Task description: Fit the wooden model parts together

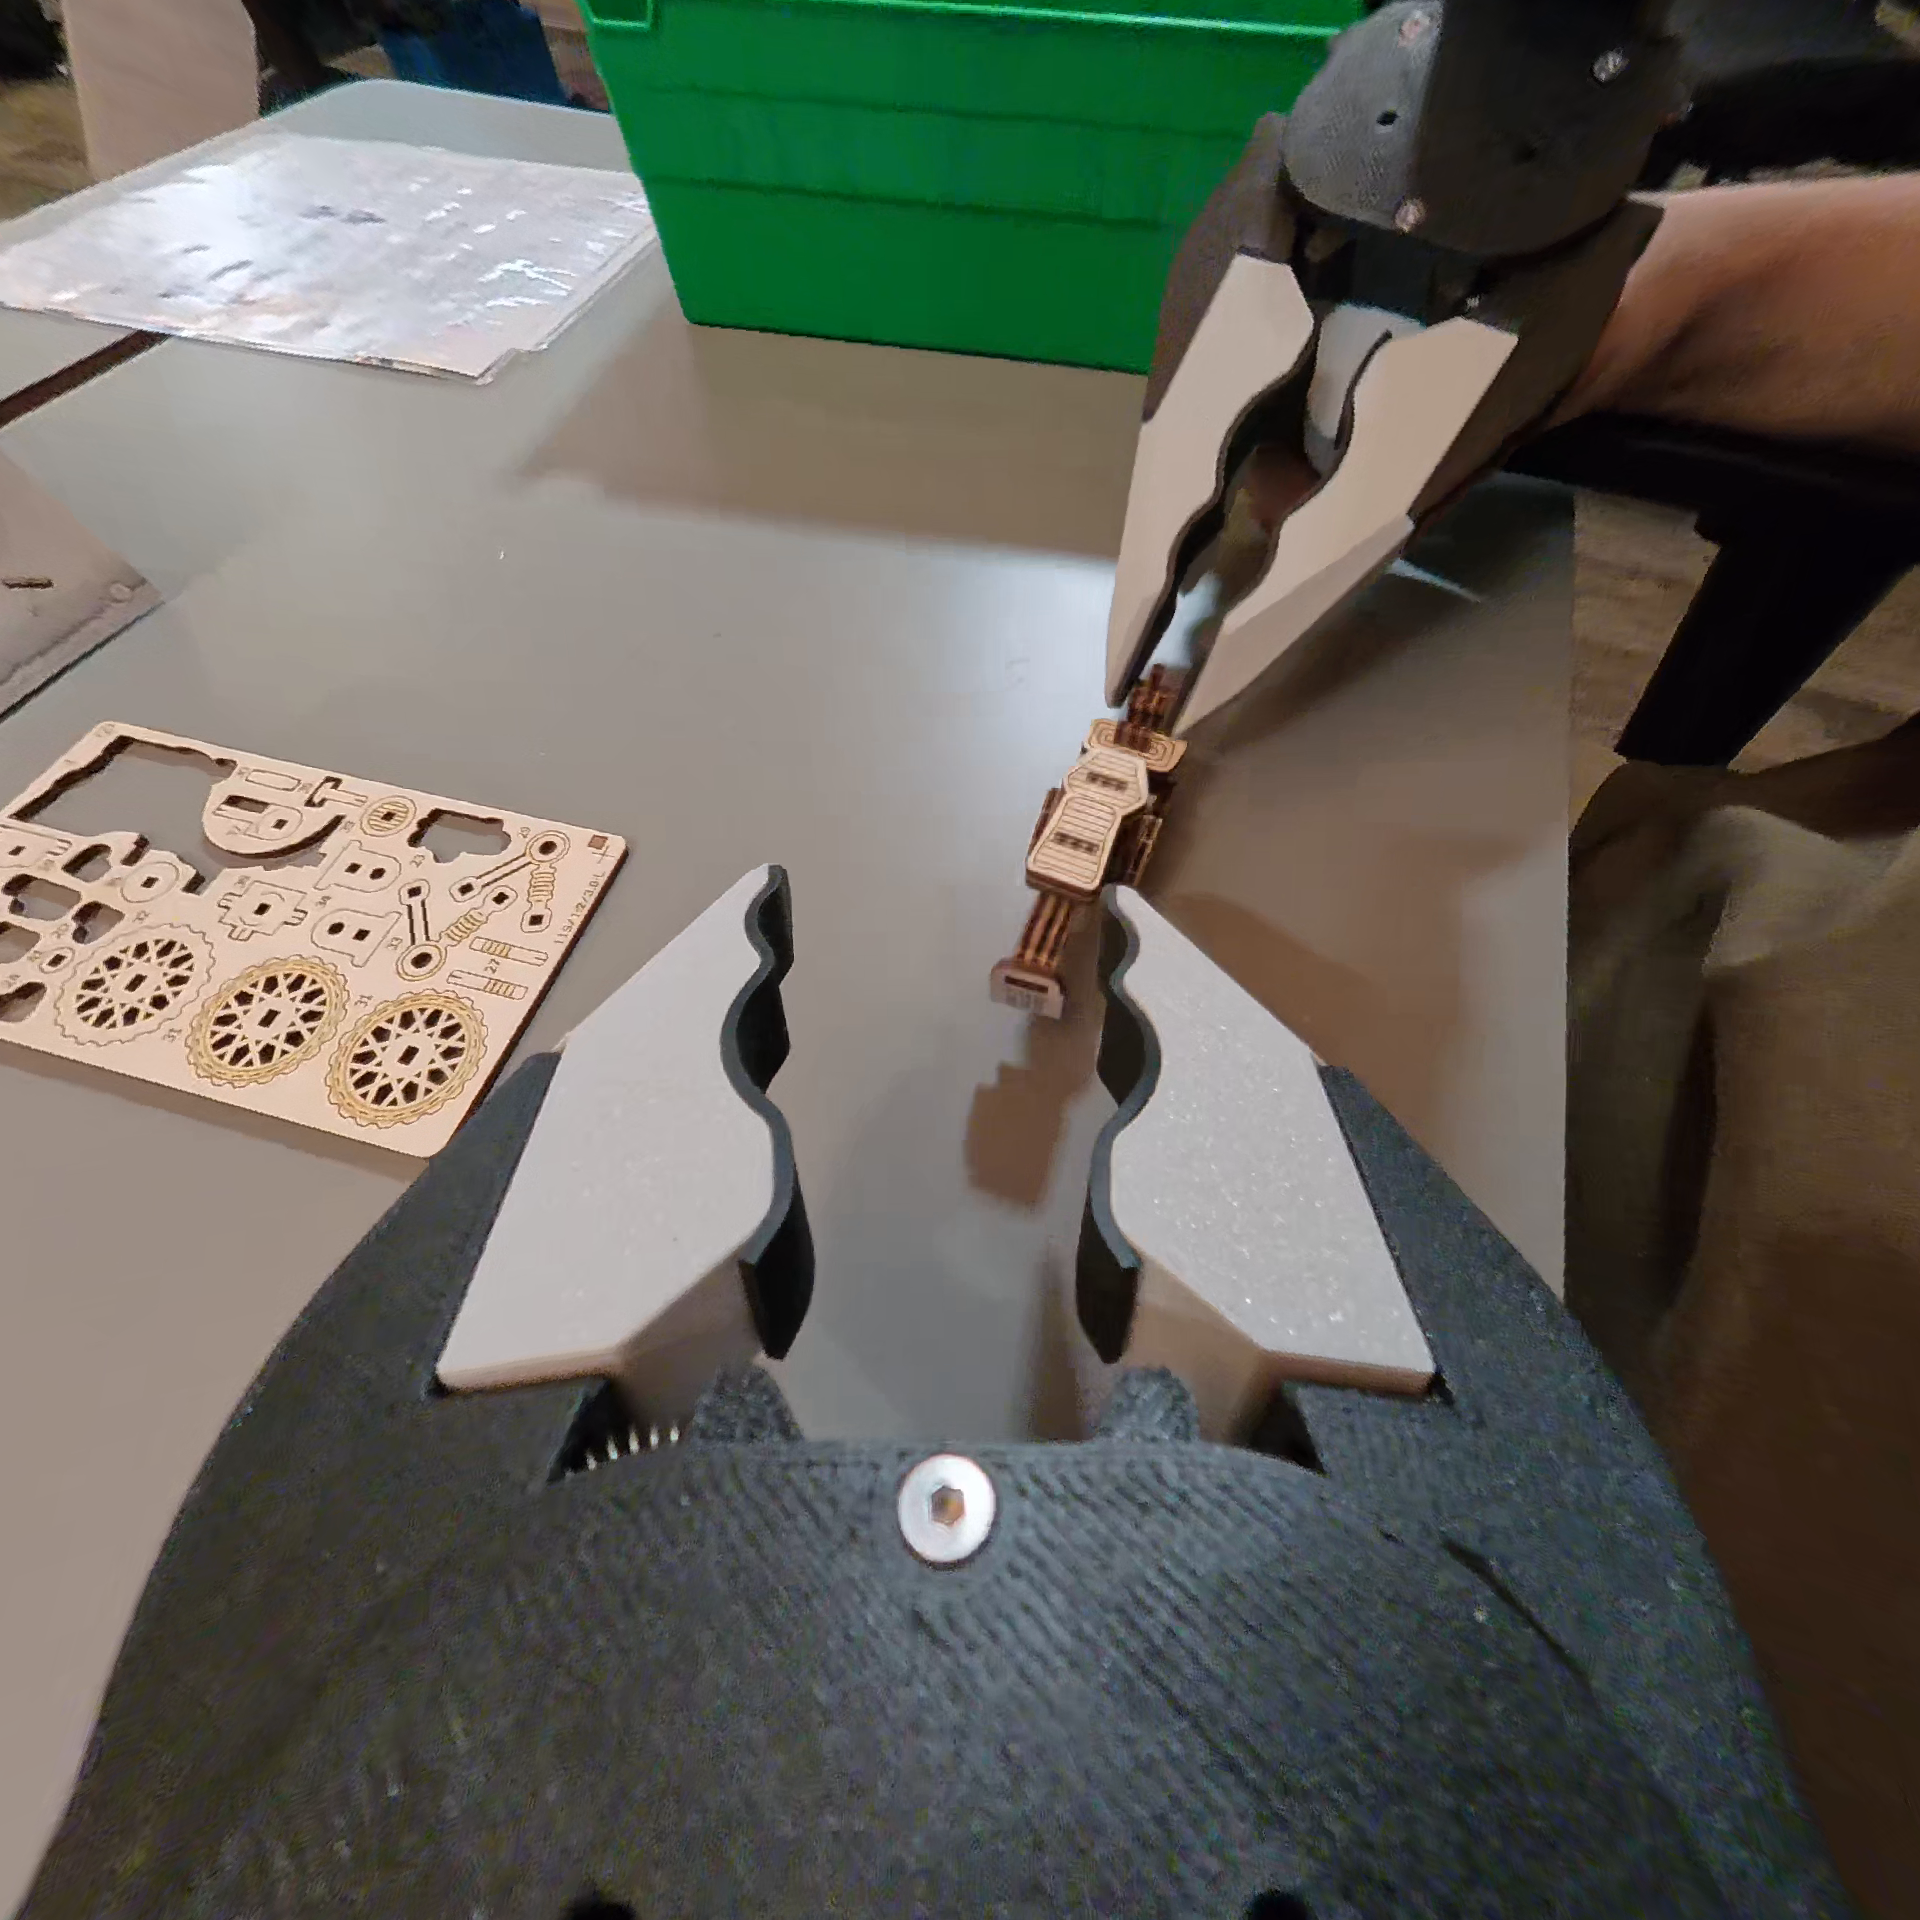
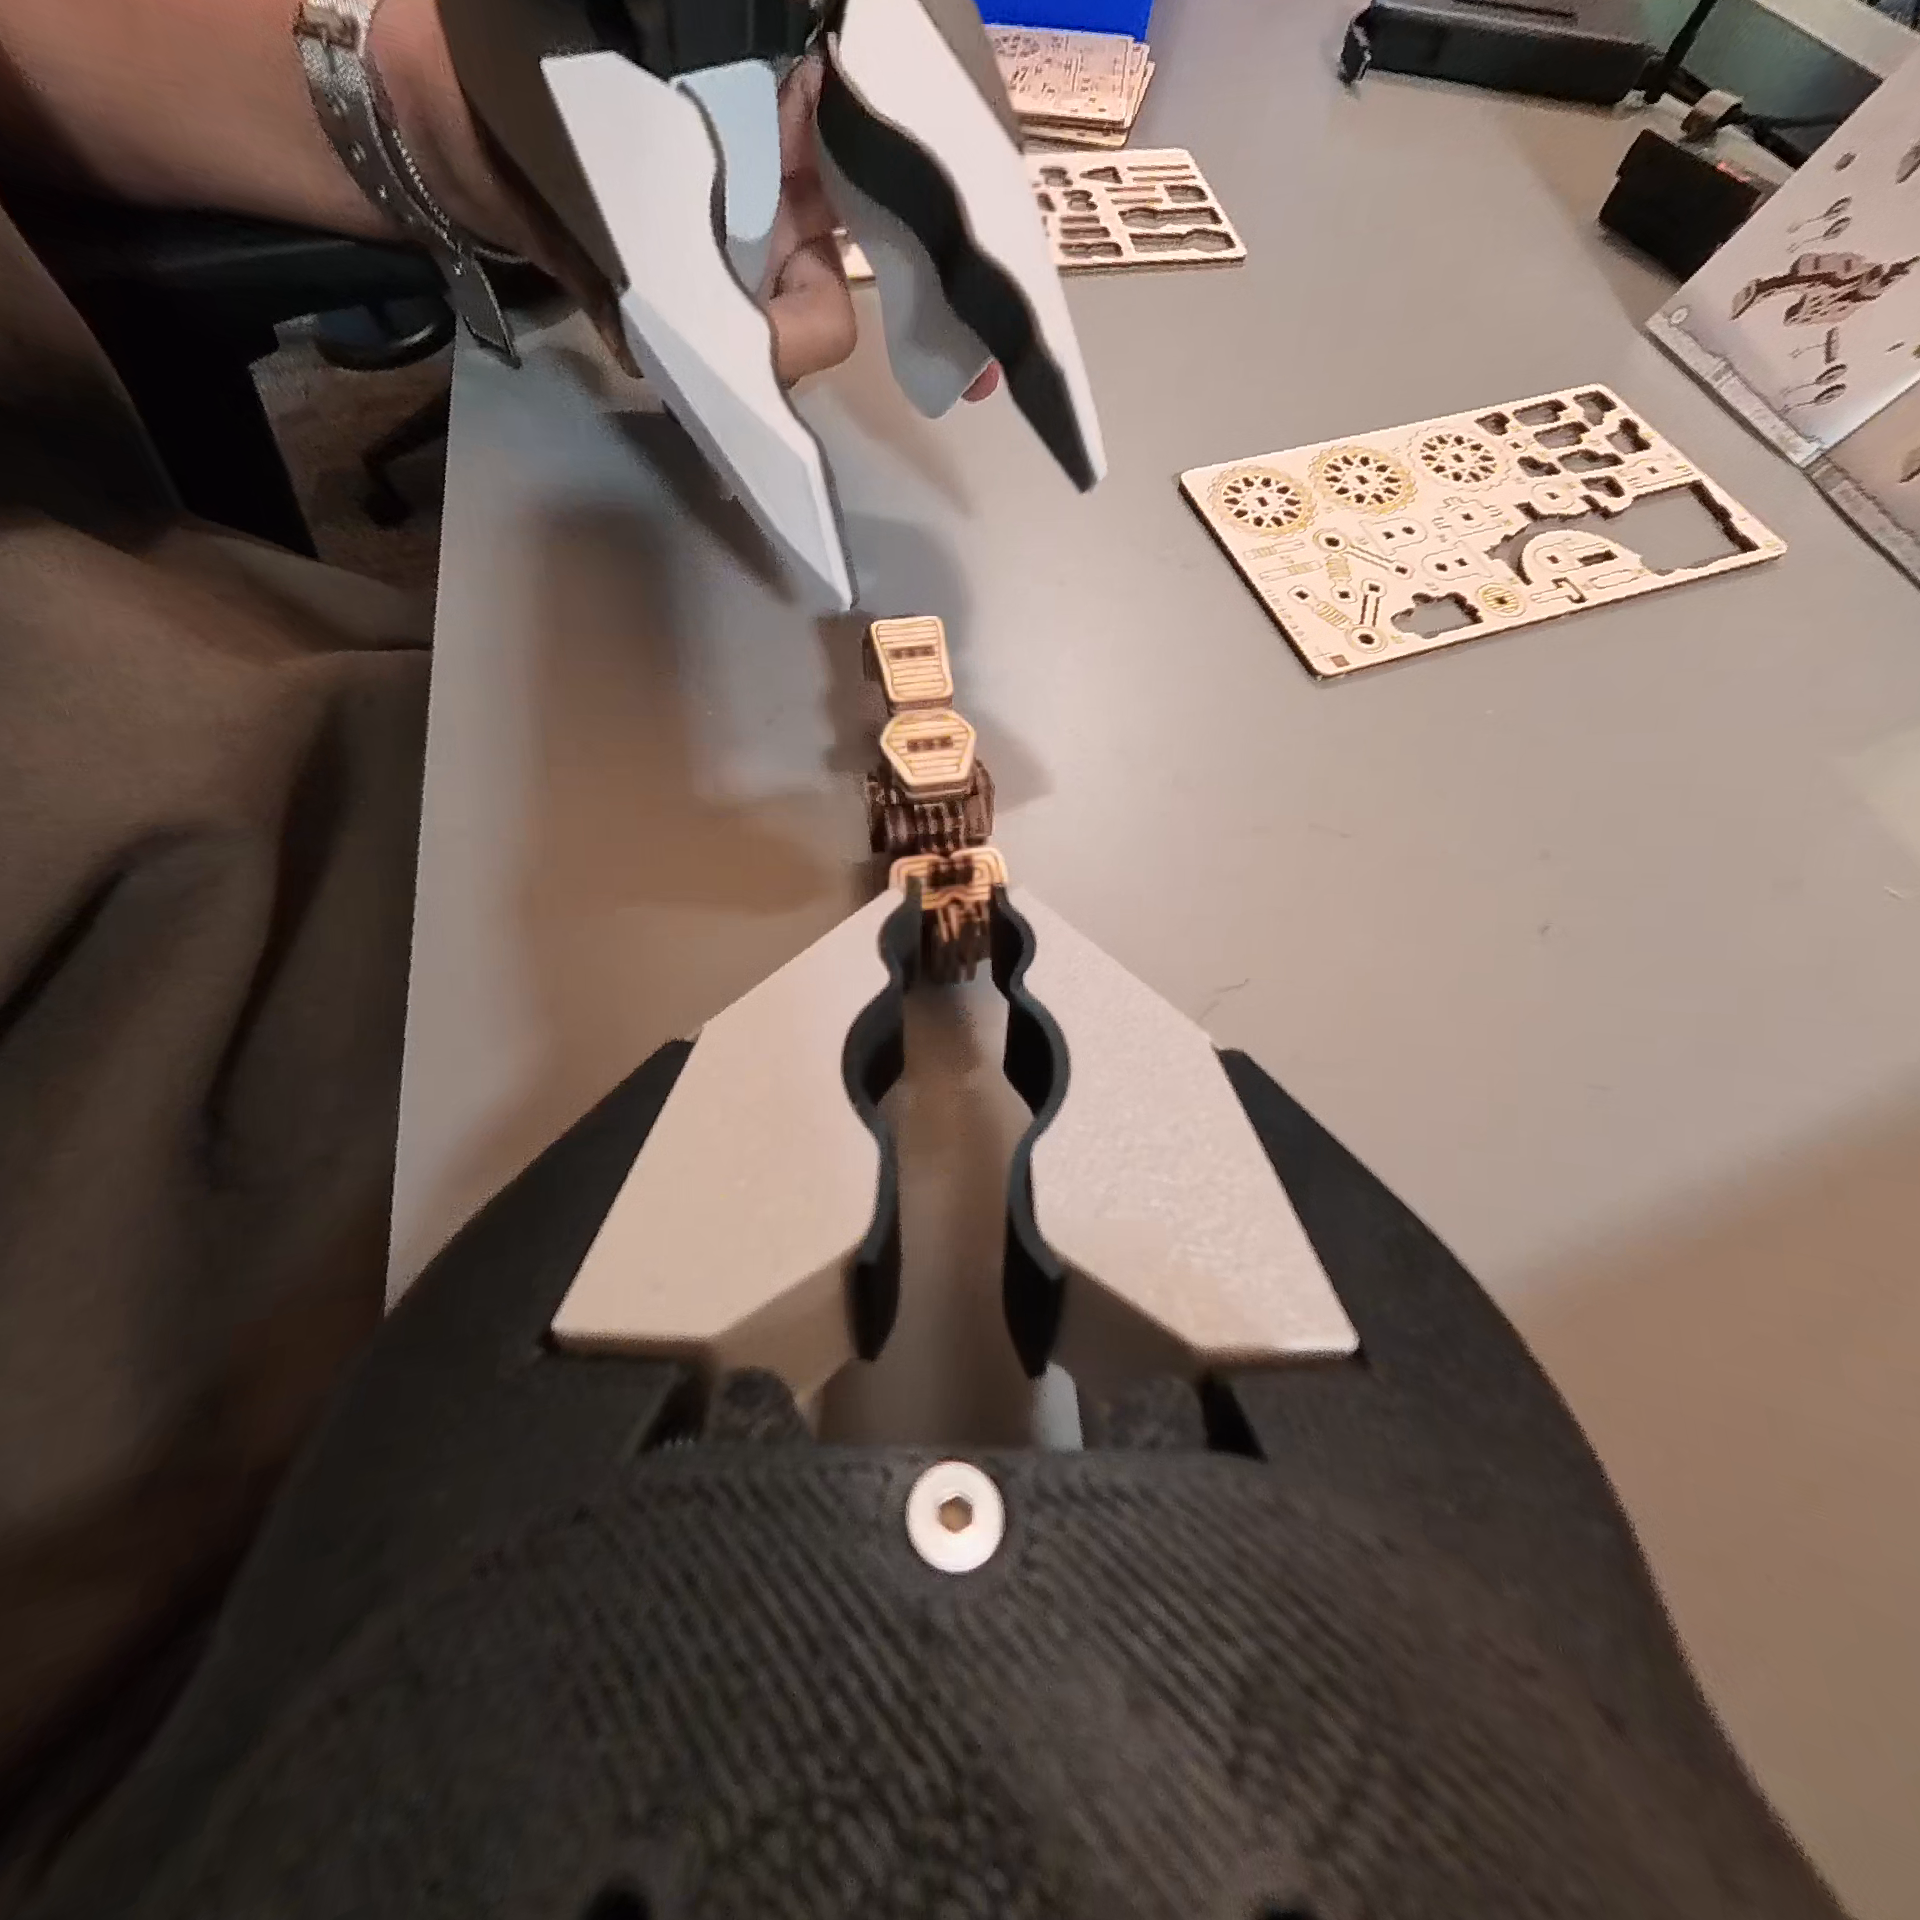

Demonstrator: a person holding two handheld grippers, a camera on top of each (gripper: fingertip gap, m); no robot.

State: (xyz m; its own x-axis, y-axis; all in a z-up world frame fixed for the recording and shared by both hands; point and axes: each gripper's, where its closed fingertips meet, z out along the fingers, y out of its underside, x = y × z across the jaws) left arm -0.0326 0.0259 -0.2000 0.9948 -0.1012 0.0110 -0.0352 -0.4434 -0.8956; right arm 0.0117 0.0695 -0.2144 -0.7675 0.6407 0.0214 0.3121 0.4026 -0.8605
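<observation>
A small part-built wooden model [image 1: 1086, 831] of layered laser-cut pieces hangs a little above the grey table [image 1: 727, 623] near its edge. My right gripper [image 2: 953, 906] is shut on one end of the model [image 2: 928, 753]; it shows in the left wrist view [image 1: 1153, 704] at the upper right. My left gripper [image 1: 945, 891] is open and empty. The model's free end lies just in front of it, close to its right finger. In the right wrist view the left gripper [image 2: 963, 535] hovers over that free end, jaws wide apart.
A laser-cut wooden parts sheet [image 1: 312, 935] with gear wheels lies flat on the table [image 2: 1247, 935], also seen in the right wrist view [image 2: 1475, 520]. A green bin [image 1: 935, 187] stands behind, beside a plastic-sleeved sheet [image 1: 332, 249]. More wooden sheets [image 2: 1132, 208] and an instruction page [image 2: 1818, 281] lie farther off.
</observation>
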